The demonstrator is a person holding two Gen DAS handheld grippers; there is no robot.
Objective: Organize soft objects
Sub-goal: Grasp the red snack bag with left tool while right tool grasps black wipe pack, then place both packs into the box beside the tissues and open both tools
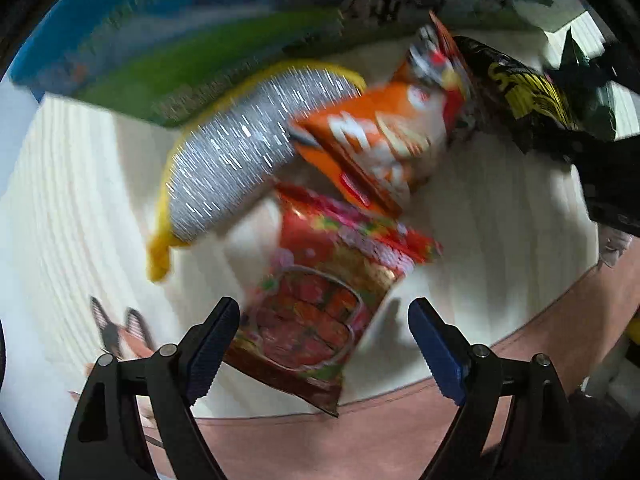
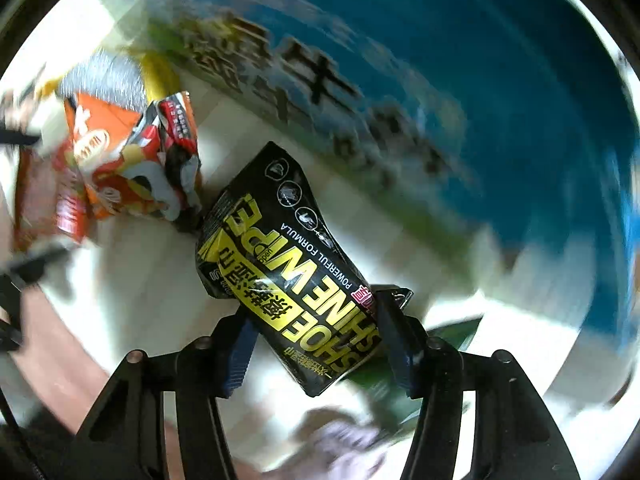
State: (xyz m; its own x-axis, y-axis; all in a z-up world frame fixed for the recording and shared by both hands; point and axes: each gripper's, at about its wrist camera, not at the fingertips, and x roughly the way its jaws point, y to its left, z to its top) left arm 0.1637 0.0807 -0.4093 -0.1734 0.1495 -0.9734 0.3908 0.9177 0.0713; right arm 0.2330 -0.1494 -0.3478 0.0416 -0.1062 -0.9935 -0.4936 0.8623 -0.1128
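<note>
In the left wrist view, my left gripper point(image 1: 324, 320) is open over a red snack packet point(image 1: 320, 300) that lies between its fingers on the white mat point(image 1: 80, 208). An orange snack bag point(image 1: 384, 136) and a silver-and-yellow soft pouch point(image 1: 240, 160) lie beyond it. In the right wrist view, my right gripper point(image 2: 316, 332) is shut on a black shoe shine wipe pack point(image 2: 280, 264), held above the mat. That pack also shows at the left view's upper right point(image 1: 532, 100). The orange bag point(image 2: 128, 168) lies to its left.
A blue and green printed box point(image 1: 180, 40) stands behind the mat, also in the right wrist view point(image 2: 440, 80). A pinkish surface point(image 1: 360, 432) borders the mat's near edge. A small fox-like toy point(image 1: 120, 332) lies at the left gripper's left side.
</note>
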